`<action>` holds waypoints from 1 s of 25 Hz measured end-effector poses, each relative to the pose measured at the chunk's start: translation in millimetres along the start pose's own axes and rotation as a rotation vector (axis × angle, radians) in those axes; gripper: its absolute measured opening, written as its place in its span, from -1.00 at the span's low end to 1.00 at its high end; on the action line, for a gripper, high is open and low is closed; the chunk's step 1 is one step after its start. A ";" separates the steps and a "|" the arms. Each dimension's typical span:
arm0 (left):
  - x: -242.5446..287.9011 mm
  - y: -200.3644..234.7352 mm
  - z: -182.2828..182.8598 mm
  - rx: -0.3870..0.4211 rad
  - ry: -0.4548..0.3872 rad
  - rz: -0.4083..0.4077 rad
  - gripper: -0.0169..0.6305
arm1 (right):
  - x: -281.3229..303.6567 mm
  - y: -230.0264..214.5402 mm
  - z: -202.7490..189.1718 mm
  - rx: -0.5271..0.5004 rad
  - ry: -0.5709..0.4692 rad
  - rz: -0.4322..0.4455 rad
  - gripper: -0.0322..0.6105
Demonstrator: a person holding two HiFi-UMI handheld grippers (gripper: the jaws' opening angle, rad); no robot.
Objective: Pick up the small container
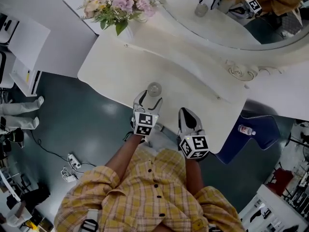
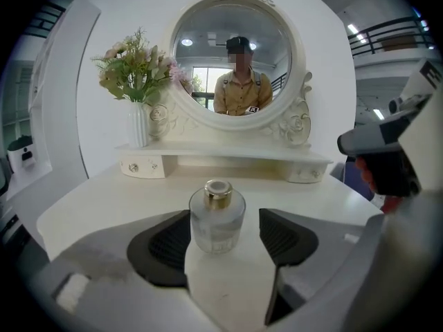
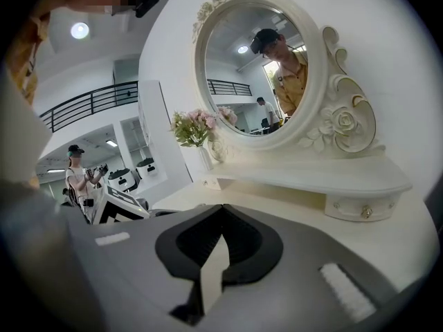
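The small container (image 1: 154,89) is a clear round glass bottle with a gold cap, standing upright on the white vanity top (image 1: 111,66) near its front edge. In the left gripper view the bottle (image 2: 217,216) stands between the two dark pads. The left pad sits close beside it, and a gap shows at the right pad. My left gripper (image 1: 149,99) is open around it. My right gripper (image 1: 189,117) hovers at the table's front edge to the right. Its fingertips (image 3: 221,213) meet with nothing between them.
A vase of pink flowers (image 1: 120,6) stands at the back left of the vanity. An oval mirror (image 1: 231,18) with an ornate frame rises behind a low shelf with small drawers (image 2: 221,159). A blue seat holding a small bottle (image 1: 247,129) is to the right.
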State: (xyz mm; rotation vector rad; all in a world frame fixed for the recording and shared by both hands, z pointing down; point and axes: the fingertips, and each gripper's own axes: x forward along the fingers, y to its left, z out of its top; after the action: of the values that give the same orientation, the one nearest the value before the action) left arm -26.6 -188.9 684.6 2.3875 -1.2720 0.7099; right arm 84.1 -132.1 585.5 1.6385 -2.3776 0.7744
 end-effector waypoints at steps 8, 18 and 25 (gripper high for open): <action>20.0 5.4 -10.2 -0.019 0.021 0.011 0.04 | 4.3 -10.0 -1.1 0.006 0.004 -0.010 -0.89; 40.8 8.6 -8.2 -0.015 0.029 0.015 0.08 | 4.7 -19.9 -10.0 0.013 0.029 -0.022 -0.89; 53.4 8.7 -12.0 -0.026 0.039 0.013 0.09 | 4.1 -25.8 -10.6 0.018 0.033 -0.034 -0.89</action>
State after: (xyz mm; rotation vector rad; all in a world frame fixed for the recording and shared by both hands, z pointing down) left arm -11.9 -223.1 725.6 2.3359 -1.2737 0.7359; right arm 104.2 -137.2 604.7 1.6555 -2.3204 0.8132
